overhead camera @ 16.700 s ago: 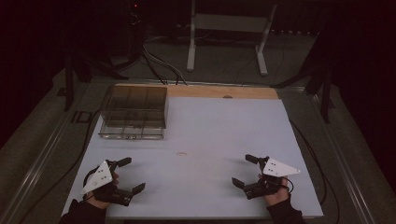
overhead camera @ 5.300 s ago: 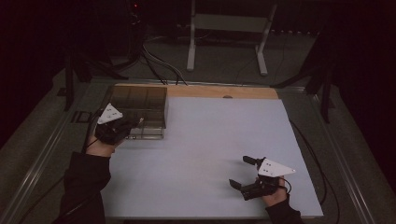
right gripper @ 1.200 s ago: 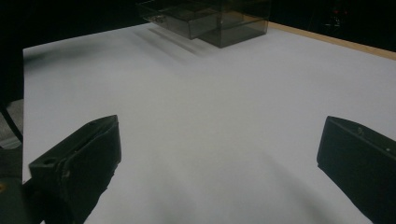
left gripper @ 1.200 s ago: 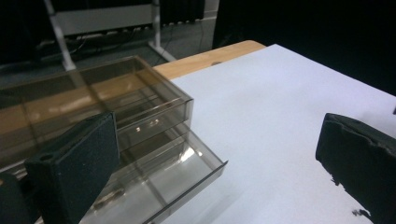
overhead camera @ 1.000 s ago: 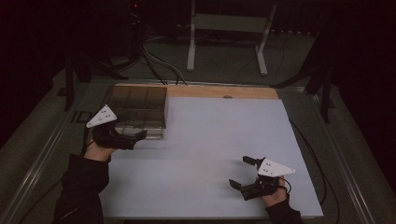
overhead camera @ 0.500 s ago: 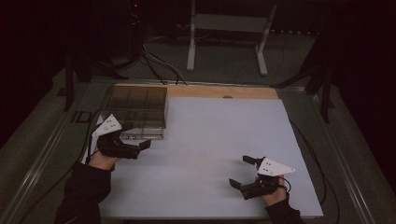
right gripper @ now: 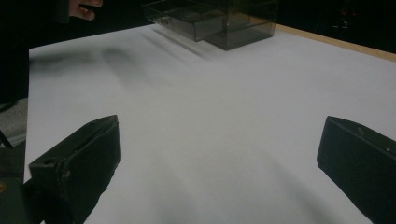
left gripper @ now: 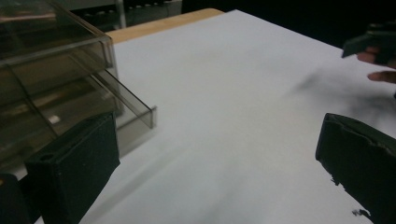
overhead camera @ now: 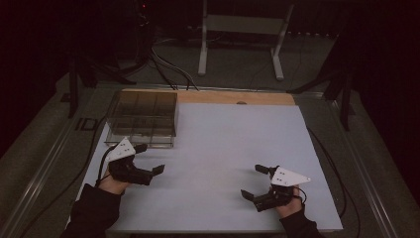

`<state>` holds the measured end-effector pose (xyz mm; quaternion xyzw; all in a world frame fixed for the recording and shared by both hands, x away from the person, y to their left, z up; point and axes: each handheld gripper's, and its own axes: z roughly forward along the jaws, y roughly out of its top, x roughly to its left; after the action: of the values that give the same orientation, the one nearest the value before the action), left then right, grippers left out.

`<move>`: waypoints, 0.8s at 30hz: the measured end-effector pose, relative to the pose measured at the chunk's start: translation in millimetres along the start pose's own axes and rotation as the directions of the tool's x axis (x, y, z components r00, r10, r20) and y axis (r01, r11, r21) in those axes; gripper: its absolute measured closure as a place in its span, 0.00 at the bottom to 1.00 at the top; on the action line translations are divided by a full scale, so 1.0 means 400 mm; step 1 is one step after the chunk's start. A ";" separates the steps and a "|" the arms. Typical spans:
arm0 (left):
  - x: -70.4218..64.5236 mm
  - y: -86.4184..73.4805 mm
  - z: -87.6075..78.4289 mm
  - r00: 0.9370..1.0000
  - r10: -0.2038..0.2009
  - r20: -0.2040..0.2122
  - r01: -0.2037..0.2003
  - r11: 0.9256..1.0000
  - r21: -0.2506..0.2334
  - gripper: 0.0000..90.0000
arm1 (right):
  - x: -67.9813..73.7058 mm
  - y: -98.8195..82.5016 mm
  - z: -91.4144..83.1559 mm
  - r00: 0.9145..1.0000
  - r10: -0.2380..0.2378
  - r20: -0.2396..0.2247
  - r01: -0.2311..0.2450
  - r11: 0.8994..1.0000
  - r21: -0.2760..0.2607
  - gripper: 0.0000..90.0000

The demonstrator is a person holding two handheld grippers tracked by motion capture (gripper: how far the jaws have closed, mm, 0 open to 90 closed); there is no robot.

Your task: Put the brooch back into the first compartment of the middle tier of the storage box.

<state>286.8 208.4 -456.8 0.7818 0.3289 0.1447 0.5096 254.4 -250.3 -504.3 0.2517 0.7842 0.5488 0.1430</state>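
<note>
The left gripper (overhead camera: 147, 159), jaws spread and empty, sits just in front of the clear drawer box (overhead camera: 142, 118) at the table's far-left corner, its drawer (left gripper: 122, 103) partly out, while the right gripper (overhead camera: 258, 182), likewise spread, rests well apart.

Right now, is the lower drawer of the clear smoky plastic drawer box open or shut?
Open: the lower drawer juts out past the front of the clear smoky plastic drawer box. The left claw is open, apart from it.
</note>
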 end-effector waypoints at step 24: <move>-0.015 -0.121 -0.018 0.999 -0.034 -0.037 0.035 0.998 0.044 0.00 | -0.001 -0.001 0.000 1.000 0.006 -0.003 -0.006 1.000 -0.003 0.00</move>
<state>260.5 222.3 -496.3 0.7845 0.3546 0.1426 0.4883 254.7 -250.7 -504.5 0.2532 0.7827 0.5509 0.1407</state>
